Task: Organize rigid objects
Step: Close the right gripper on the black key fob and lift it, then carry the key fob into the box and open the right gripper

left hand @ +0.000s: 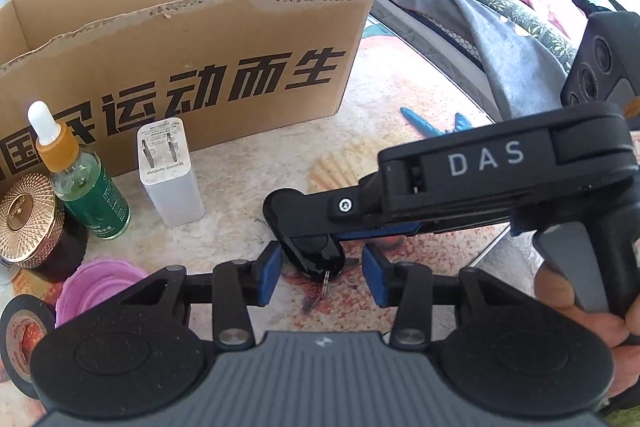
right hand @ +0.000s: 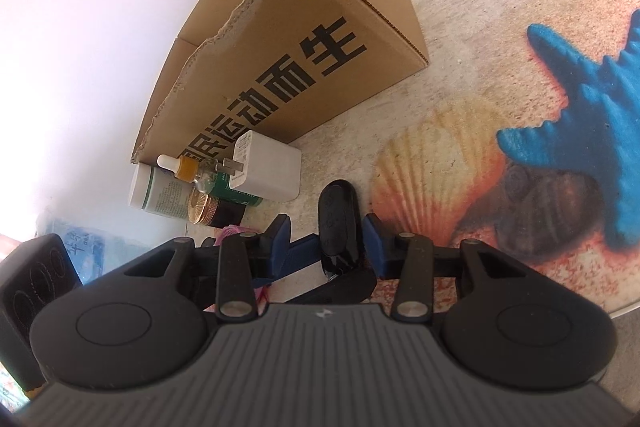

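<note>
The far cardboard box (left hand: 192,39) is plain brown with bold black characters printed along its side, and the mat (right hand: 500,39) beneath everything is sandy beige, patterned with a bright blue starfish and an orange-and-cream scallop shell. To the left stand a white charger (left hand: 170,171), a green dropper bottle (left hand: 90,195) with an amber collar and white bulb, and a black jar (left hand: 30,227) under a gold lattice-patterned lid. Near these lie a pink ribbed cup (left hand: 100,287), a black tape roll (left hand: 24,339) and a glossy black key fob (right hand: 340,223).

Charger (left hand: 170,173) before box (left hand: 192,67), dropper bottle (left hand: 80,183) left of it
</note>
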